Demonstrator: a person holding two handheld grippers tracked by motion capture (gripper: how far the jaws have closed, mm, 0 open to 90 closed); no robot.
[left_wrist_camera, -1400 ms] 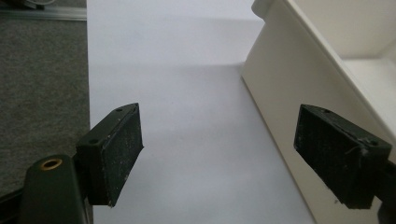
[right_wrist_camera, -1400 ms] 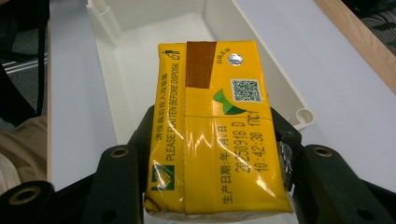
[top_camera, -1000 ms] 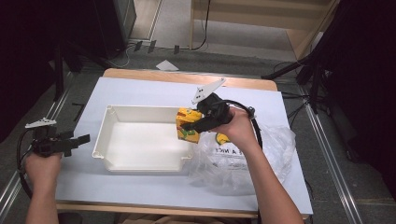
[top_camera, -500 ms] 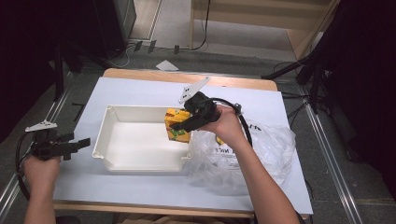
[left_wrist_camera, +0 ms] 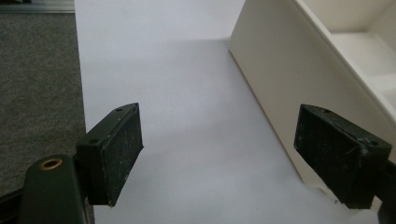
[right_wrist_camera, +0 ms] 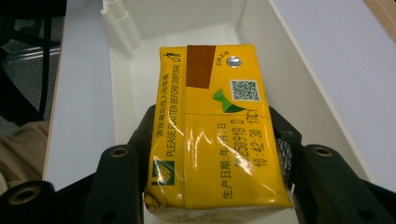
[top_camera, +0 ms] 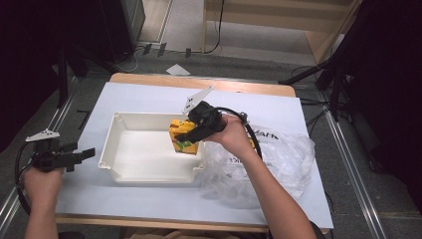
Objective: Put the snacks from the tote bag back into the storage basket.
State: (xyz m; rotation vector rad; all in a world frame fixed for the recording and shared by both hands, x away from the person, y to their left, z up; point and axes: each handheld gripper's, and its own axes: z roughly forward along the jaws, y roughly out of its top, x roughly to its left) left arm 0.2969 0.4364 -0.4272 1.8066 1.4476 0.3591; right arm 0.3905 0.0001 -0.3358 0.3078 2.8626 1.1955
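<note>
A yellow drink carton (top_camera: 182, 137) (right_wrist_camera: 212, 126) hangs over the right part of the white tray (top_camera: 130, 169), and my right gripper (top_camera: 188, 133) (right_wrist_camera: 210, 140) is shut on it, one jaw on each side. The tray's inside (right_wrist_camera: 201, 28) lies beyond the carton in the right gripper view. My left gripper (top_camera: 82, 155) (left_wrist_camera: 219, 154) stands open low over the white table top (left_wrist_camera: 187, 112), just left of the tray's outer wall (left_wrist_camera: 280, 79), with nothing between its pads.
A crumpled clear plastic bag (top_camera: 268, 164) with black print lies on the table right of the tray, under the right forearm. The table's left edge (left_wrist_camera: 79, 93) borders grey floor. A shelf frame and cables stand beyond the far edge.
The right gripper has carried the carton leftward, from the tray's right wall to over the tray's inside. The left gripper has barely moved.
</note>
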